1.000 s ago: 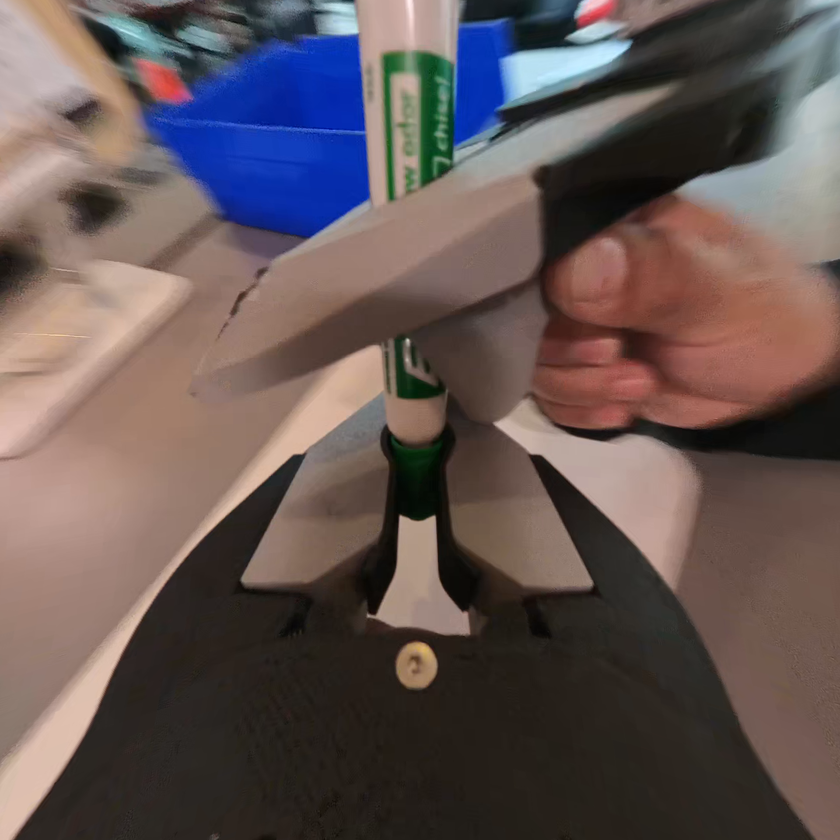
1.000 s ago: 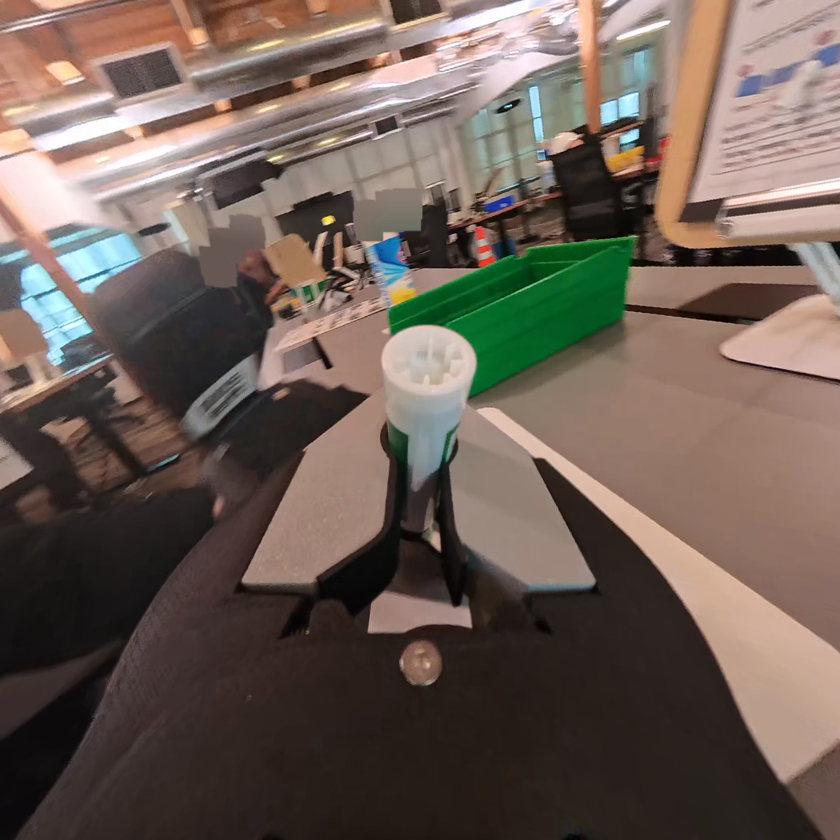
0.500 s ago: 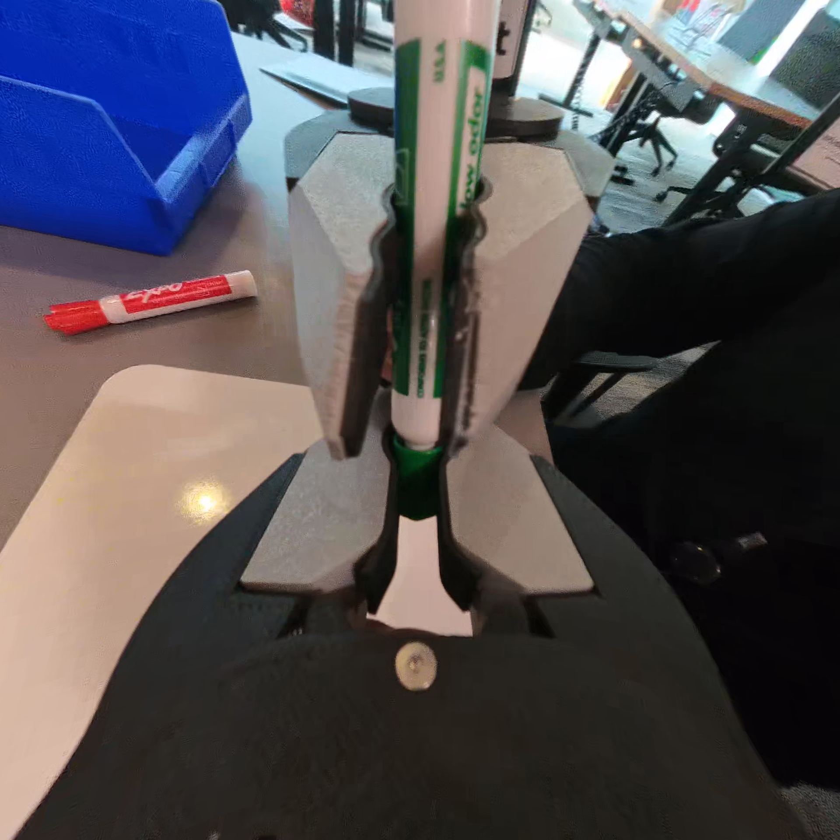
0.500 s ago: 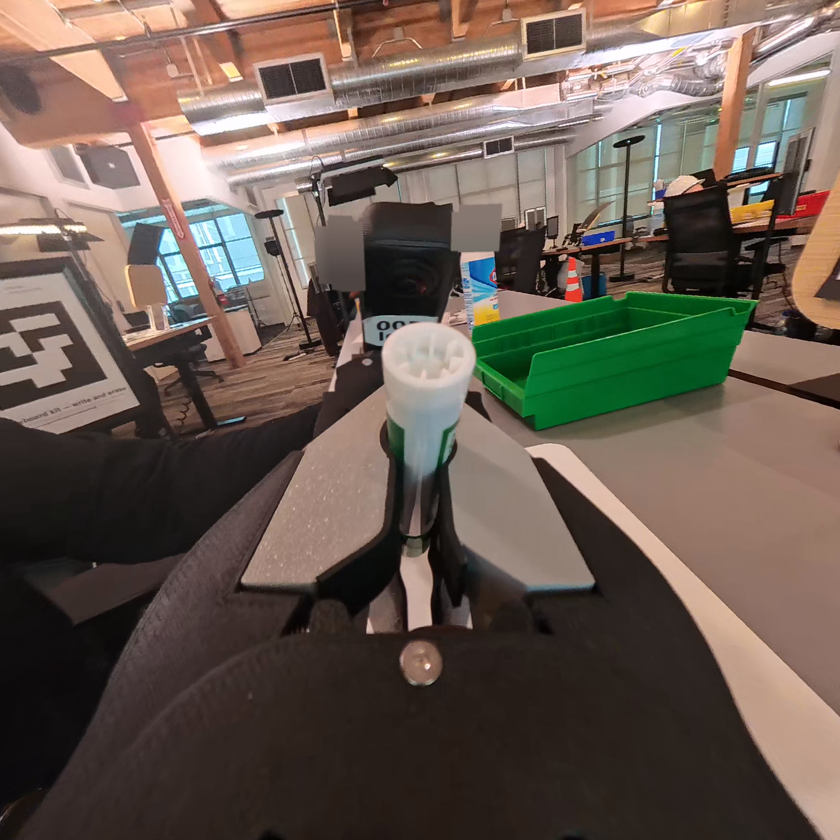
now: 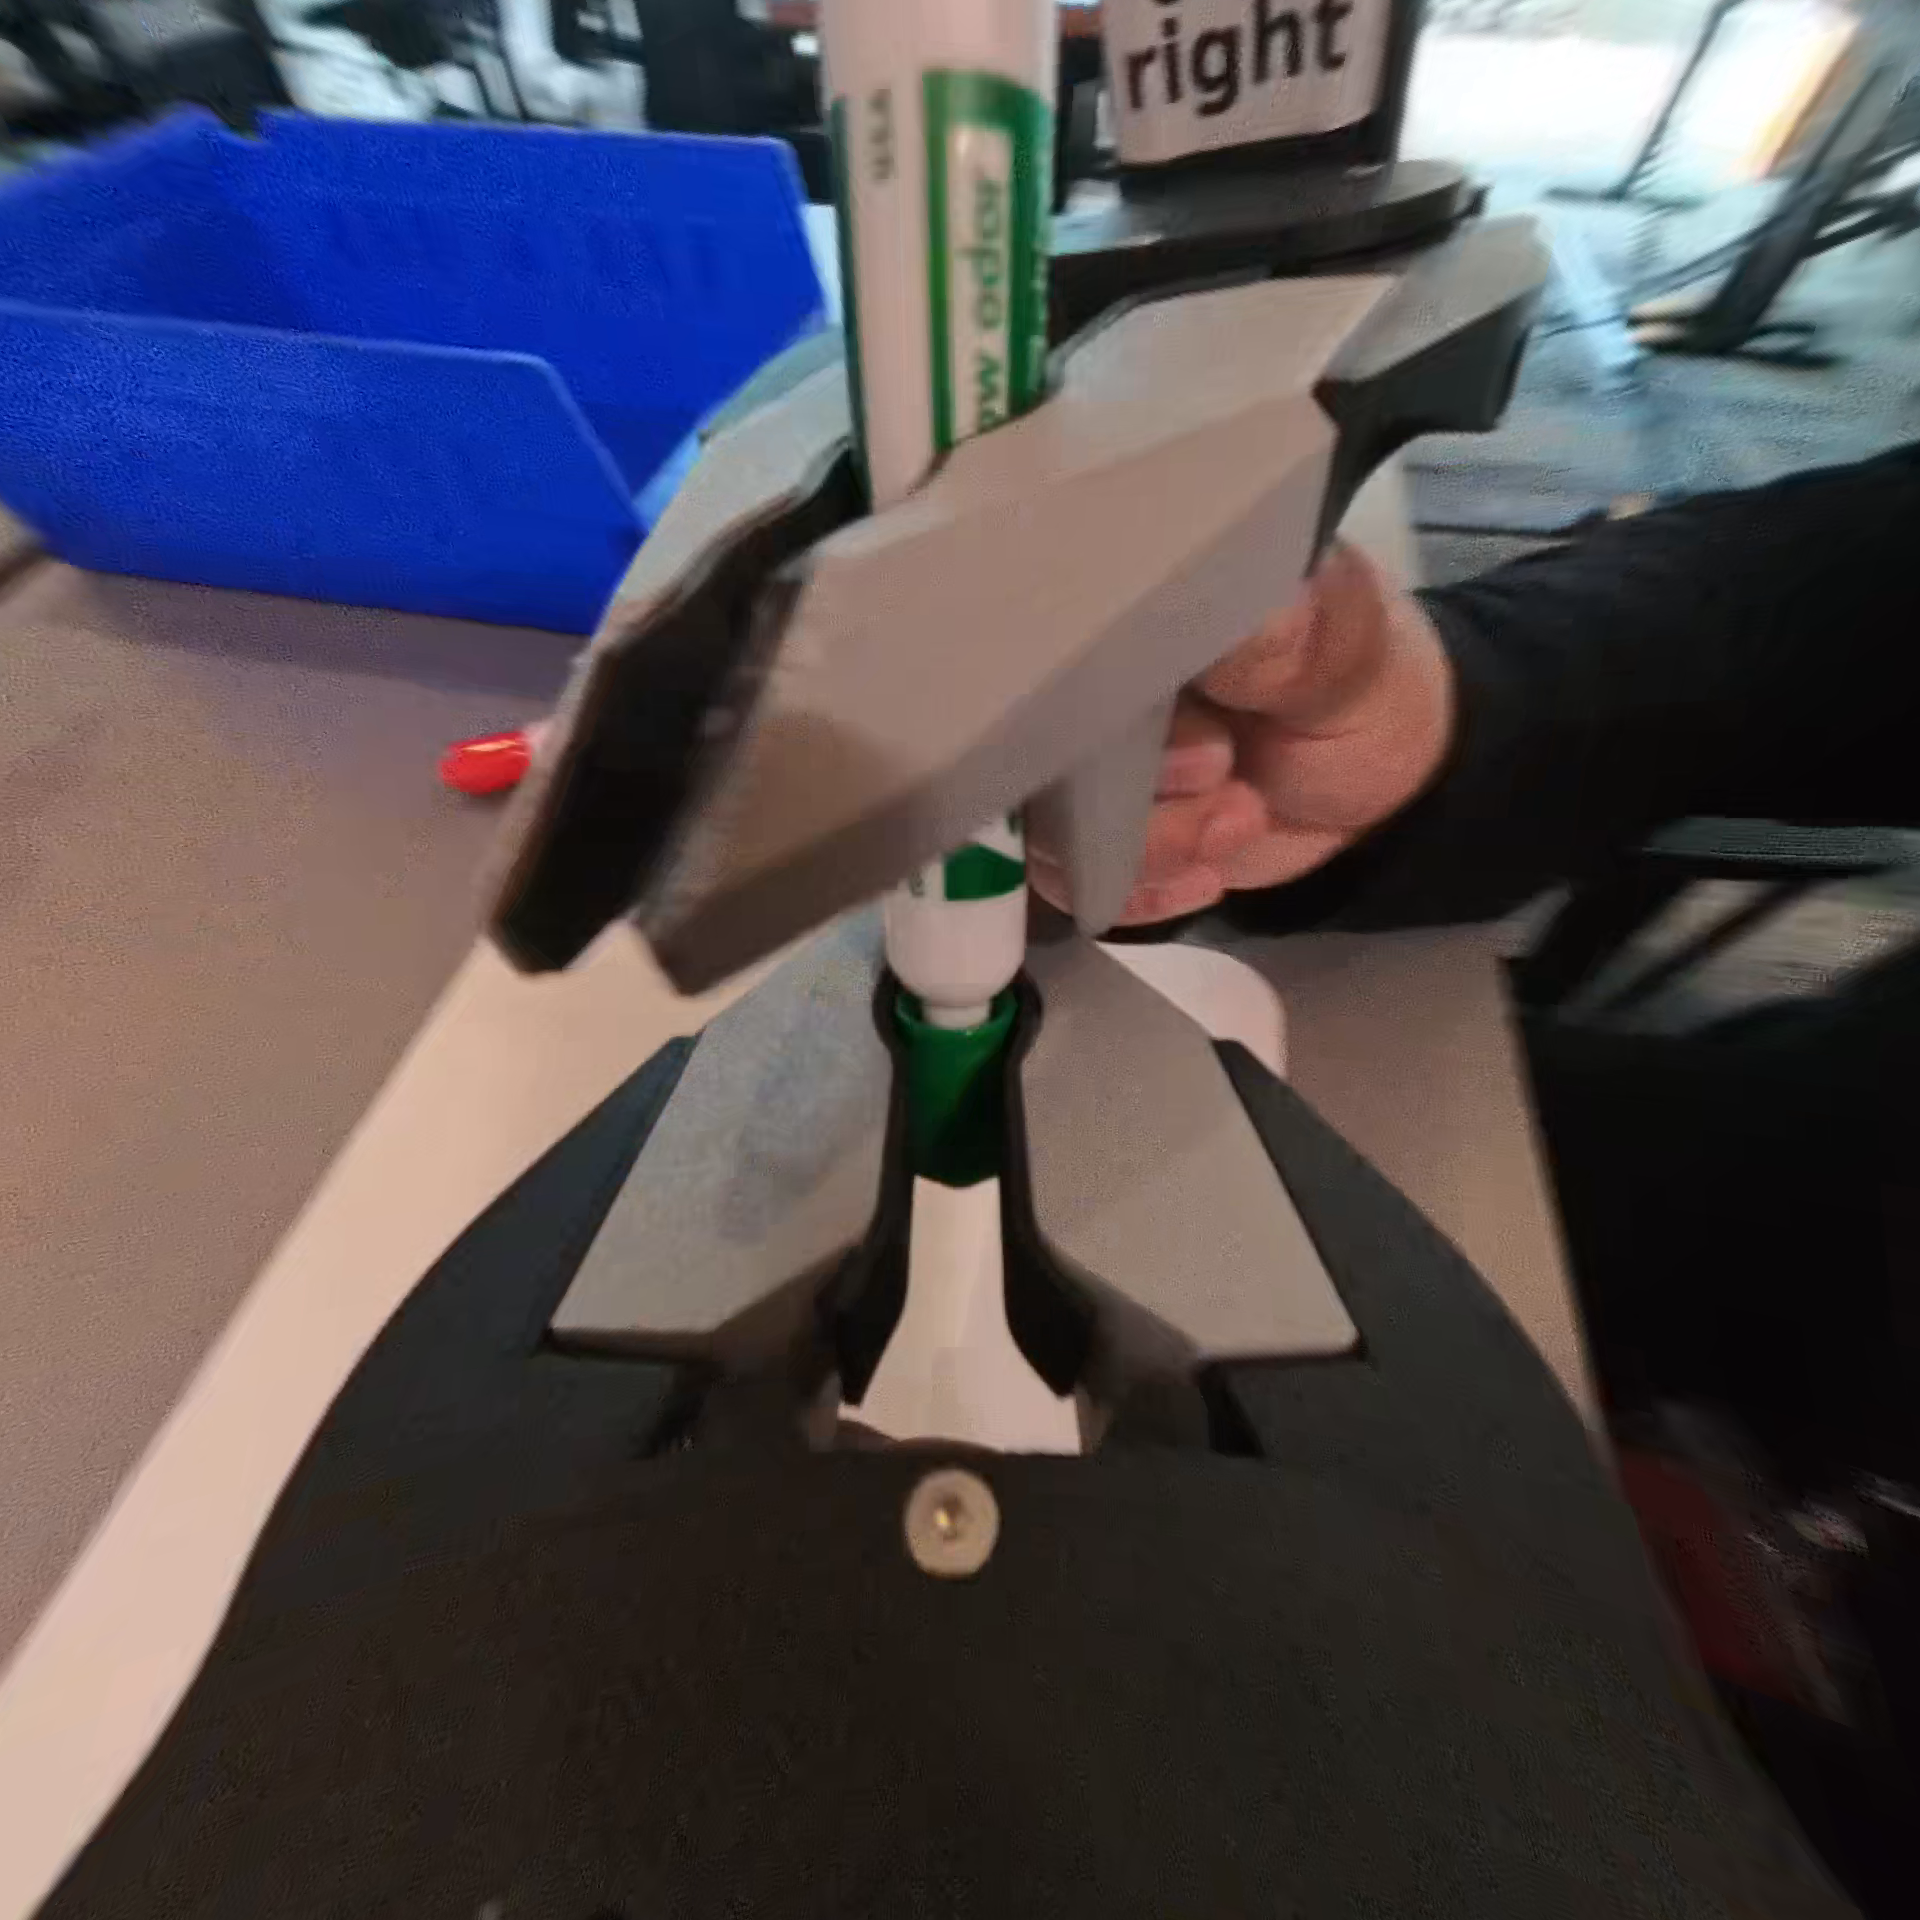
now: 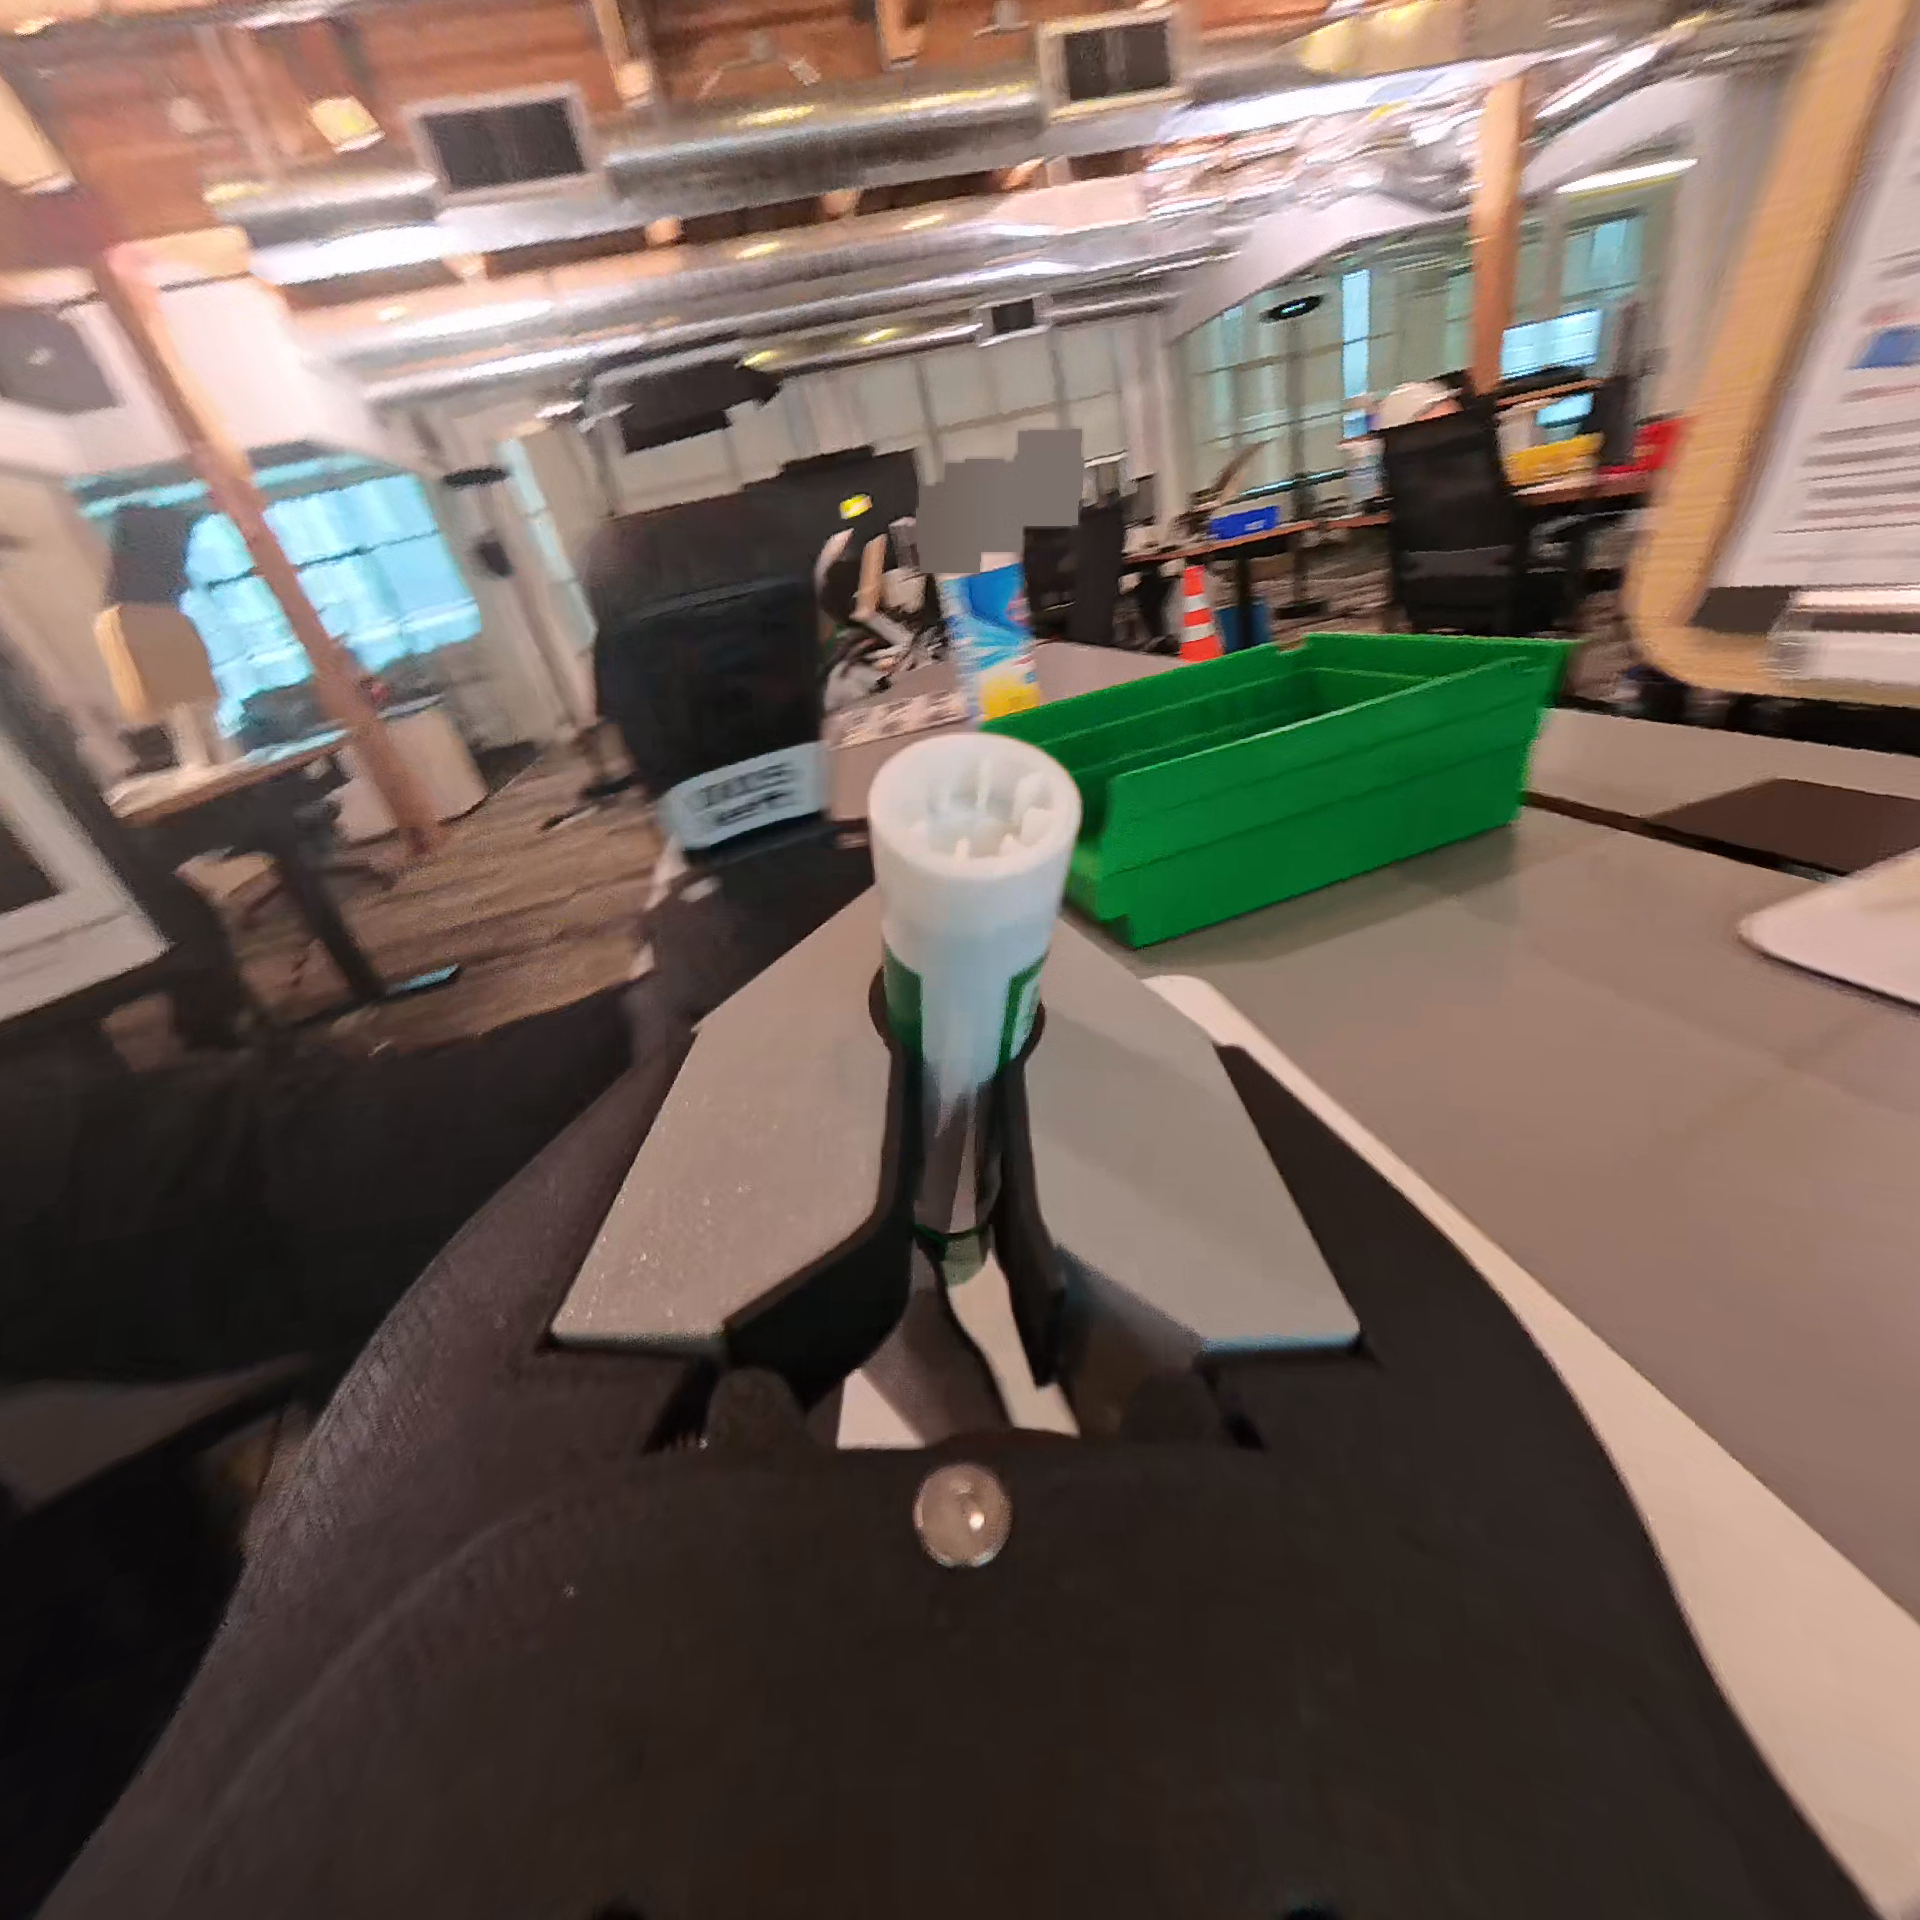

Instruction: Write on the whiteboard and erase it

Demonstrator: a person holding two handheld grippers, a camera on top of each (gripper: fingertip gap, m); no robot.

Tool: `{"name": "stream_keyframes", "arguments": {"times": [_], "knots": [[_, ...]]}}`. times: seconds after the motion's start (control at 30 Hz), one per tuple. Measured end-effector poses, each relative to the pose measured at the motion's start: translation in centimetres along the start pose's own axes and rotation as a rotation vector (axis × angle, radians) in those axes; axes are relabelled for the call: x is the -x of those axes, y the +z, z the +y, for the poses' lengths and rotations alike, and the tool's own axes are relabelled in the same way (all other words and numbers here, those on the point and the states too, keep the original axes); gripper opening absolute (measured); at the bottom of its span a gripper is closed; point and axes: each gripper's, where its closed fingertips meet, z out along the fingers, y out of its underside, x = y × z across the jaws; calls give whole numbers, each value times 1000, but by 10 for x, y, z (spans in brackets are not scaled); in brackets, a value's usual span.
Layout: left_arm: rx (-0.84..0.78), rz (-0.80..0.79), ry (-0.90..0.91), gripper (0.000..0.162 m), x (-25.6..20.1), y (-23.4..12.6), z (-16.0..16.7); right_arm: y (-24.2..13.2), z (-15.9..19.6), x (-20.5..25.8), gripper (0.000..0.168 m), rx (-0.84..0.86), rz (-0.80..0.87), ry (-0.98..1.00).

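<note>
A green-labelled white marker (image 5: 940, 260) stands upright between both grippers. My left gripper (image 5: 954, 1039) is shut on its green cap (image 5: 951, 1101). My right gripper (image 6: 961, 1039) is shut on the marker's barrel (image 6: 971, 842), whose white rear end faces the camera. In the left wrist view the right gripper's grey fingers (image 5: 1039, 623) cross the barrel at a tilt, held by a hand (image 5: 1299, 748). A narrow white neck of the barrel shows just above the cap. The whiteboard (image 5: 364, 1226) lies flat on the grey table under both grippers and also shows in the right wrist view (image 6: 1558, 1299).
A red marker (image 5: 483, 762) lies on the table beyond the whiteboard, mostly hidden by the right gripper. A blue bin (image 5: 312, 416) stands at the back left. A green bin (image 6: 1299, 769) stands on the table ahead of the right gripper. A white stand base (image 6: 1849, 935) is at the right. There is about 11 cm between the tips of the two grippers.
The right gripper has tilted from head-on to slanting across the barrel. The barrel has come a little out of the cap, so its white neck shows. Both views are blurred by motion.
</note>
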Motion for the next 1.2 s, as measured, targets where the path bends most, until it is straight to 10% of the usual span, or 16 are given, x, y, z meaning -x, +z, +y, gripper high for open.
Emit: {"name": "stream_keyframes", "arguments": {"times": [0.17,0.47,0.8,1.07,1.2], "knots": [[-29,294,-121,9,-23,-20,7,13,8,13,8,35,-62,0],[89,-477,335,10,50,4,8,-1,5,-32,9,-8,164,41],[-26,231,-69,8,-14,-14,8,14,14,9,8,51,-16,-3],[76,-426,277,10,48,5,7,1,9,-29,9,20,175,13],[40,-337,221,10,40,5,6,2,9,-23,8,22,133,23]]}}
